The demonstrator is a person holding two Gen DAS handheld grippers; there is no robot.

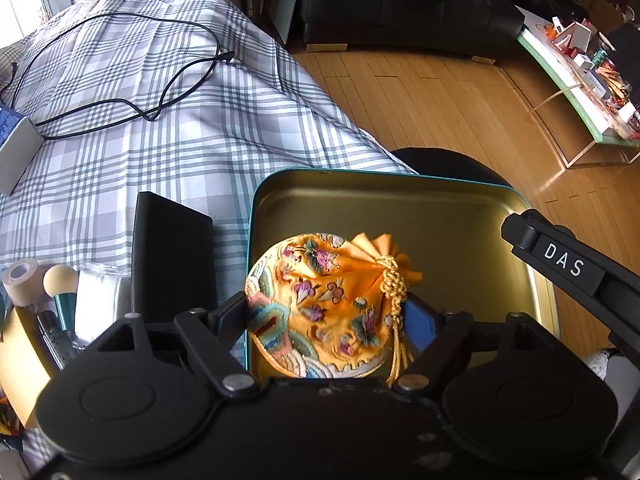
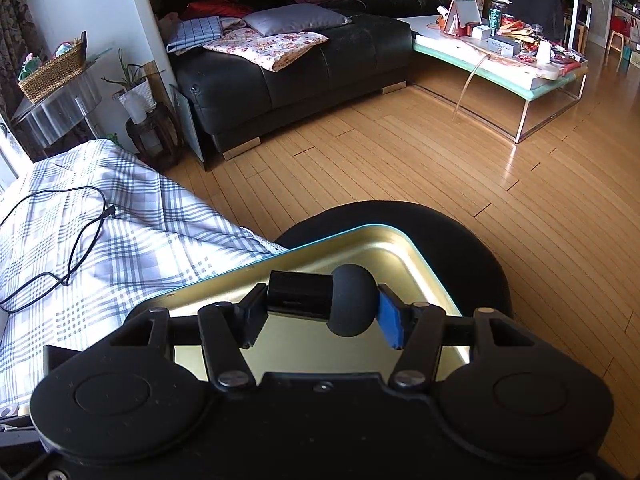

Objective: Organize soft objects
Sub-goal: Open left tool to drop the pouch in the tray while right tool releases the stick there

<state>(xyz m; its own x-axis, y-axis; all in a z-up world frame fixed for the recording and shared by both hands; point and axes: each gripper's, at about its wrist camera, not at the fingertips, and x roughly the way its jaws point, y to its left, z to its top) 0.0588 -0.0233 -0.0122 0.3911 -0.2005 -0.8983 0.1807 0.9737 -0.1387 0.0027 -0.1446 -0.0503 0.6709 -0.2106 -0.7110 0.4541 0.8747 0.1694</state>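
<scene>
We find the embroidered orange pouch [image 1: 320, 304] inside the open tin [image 1: 440, 216], low against its near left corner, its gathered neck and gold knotted cord [image 1: 394, 280] turned to the right. The left gripper [image 1: 324, 320] is clamped on the pouch: the left finger presses its left edge, and the blue pad [image 1: 420, 326] of the right finger sits against the cord side. The jaws stand moderately apart, filled by the pouch's width.

The tin has a gold interior and a teal rim. In the right wrist view the same tin [image 2: 400, 248] lies partly on the bed and partly over a round black stool [image 2: 472, 240].

The right gripper [image 2: 320, 306] is closed on a black foam-tipped piece [image 2: 352, 300]: a rounded dark head joined to a short black cylinder, held crosswise between the fingers, above the tin's interior. We cannot tell whether it touches the tin floor. Part of the right gripper, marked "DAS", enters the left wrist view at the tin's right edge.

Just left of the tin, a flat black case [image 1: 172, 256] rests on the checked bedspread [image 1: 160, 128]. Further up the bed a black cable [image 1: 120, 68] lies looped. At lower left, a roll of tape [image 1: 22, 282] and a round-headed brush [image 1: 60, 280] stand among small items.
</scene>
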